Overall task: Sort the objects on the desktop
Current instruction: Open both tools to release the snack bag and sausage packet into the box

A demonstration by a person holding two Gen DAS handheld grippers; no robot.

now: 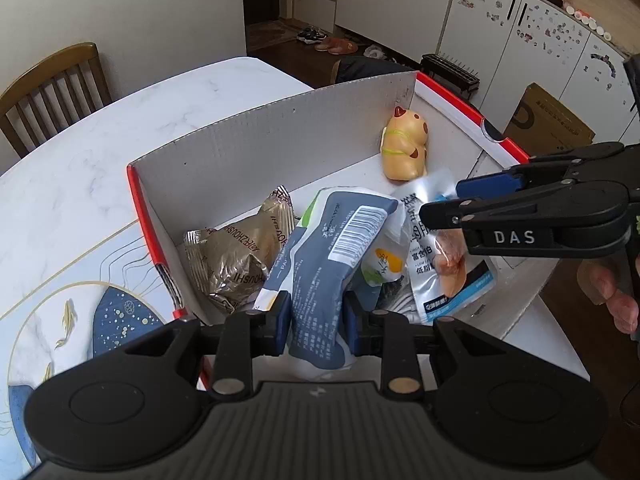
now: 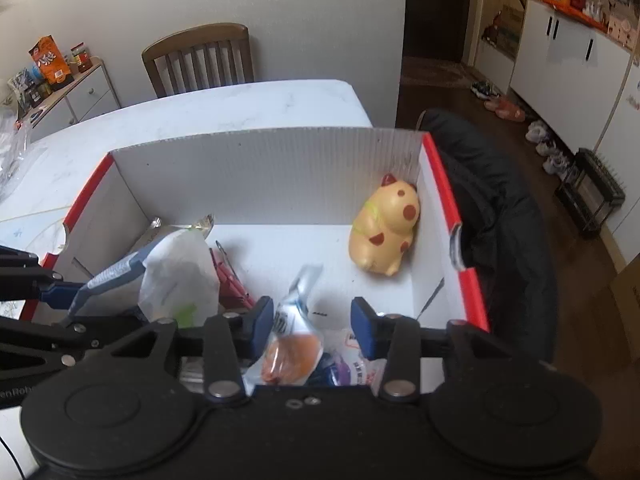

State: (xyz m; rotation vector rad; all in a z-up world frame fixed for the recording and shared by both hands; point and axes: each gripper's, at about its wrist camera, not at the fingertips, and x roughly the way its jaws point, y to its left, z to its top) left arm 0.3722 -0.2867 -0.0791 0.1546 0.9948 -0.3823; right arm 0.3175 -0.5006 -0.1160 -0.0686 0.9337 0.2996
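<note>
Both packets over the open box, one clamped, one between parted fingers.

The blue-grey packet (image 1: 320,264) is clamped in the left gripper (image 1: 316,326) above the box (image 1: 256,148) on the counter (image 1: 80,152). The clear snack pouch (image 2: 292,336) hangs between the right gripper (image 2: 312,328) fingers, which stand apart; contact on the left pad cannot be confirmed. Toy pig (image 2: 386,228) lies in the far corner. Recommended: lower each packet clear of the other items and the box walls before letting go.

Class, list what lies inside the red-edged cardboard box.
Inside the box: a yellow pig toy in the far corner, a brown snack packet, a grey-blue pouch, a clear food pouch. Items beneath the pouches are hidden.
</note>
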